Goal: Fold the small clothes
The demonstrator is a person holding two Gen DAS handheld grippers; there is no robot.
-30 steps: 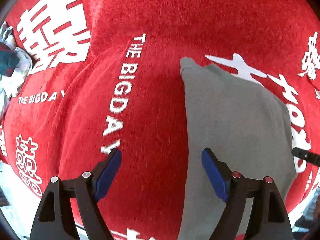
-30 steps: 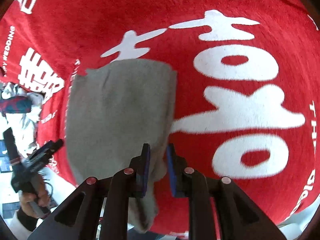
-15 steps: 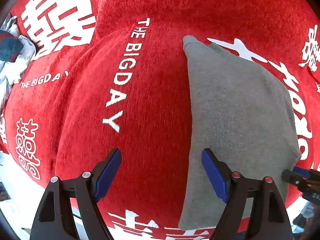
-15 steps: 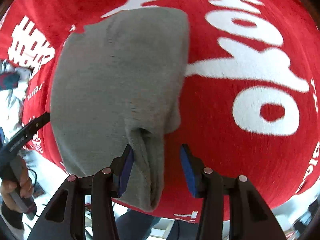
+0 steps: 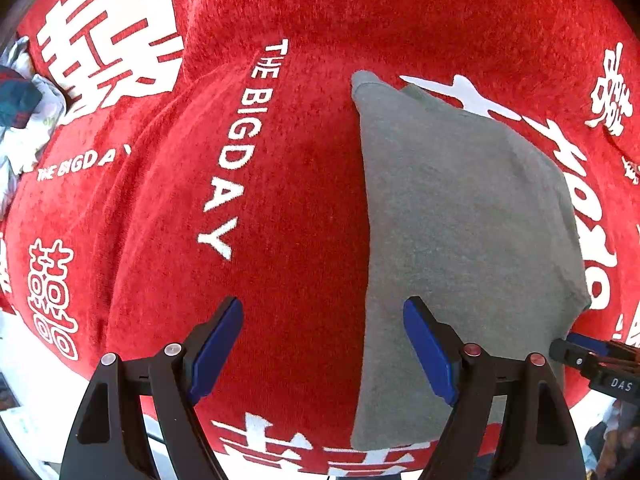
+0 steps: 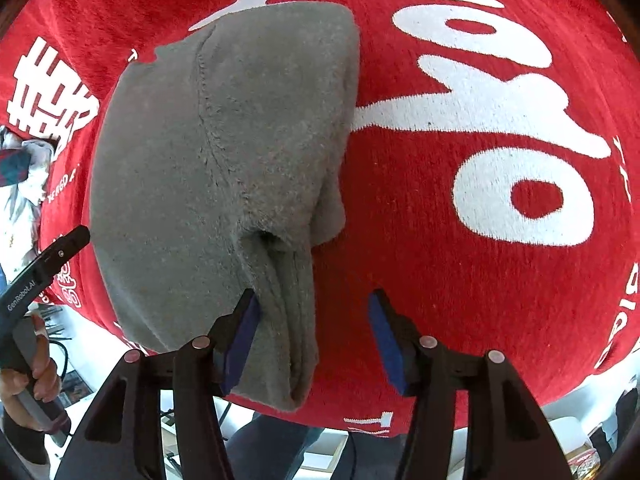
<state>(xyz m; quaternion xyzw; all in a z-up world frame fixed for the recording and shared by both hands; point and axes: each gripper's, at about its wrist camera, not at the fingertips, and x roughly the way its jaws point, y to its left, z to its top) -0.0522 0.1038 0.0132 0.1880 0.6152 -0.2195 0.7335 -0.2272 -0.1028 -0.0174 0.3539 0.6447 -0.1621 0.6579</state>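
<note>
surface: red plush cloth (image 5: 304, 184), white lettering | edges: pale floor (image 6: 568, 432) | light: bright

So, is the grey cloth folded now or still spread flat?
Folded. The grey cloth lies doubled on the red blanket, its layered edges stacked between the right gripper, whose jaws have just been opening.

the white lettering on the red cloth (image 6: 460, 280) is partly covered by the grey garment (image 6: 208, 168), and more of it is cut by the frame. beyond the cloth's far left edge, a crumpled bundle (image 5: 20, 120) is clipped and too blurred to be named. below the cloth's near edge, the clutter (image 6: 580, 452) cannot be made out.
</note>
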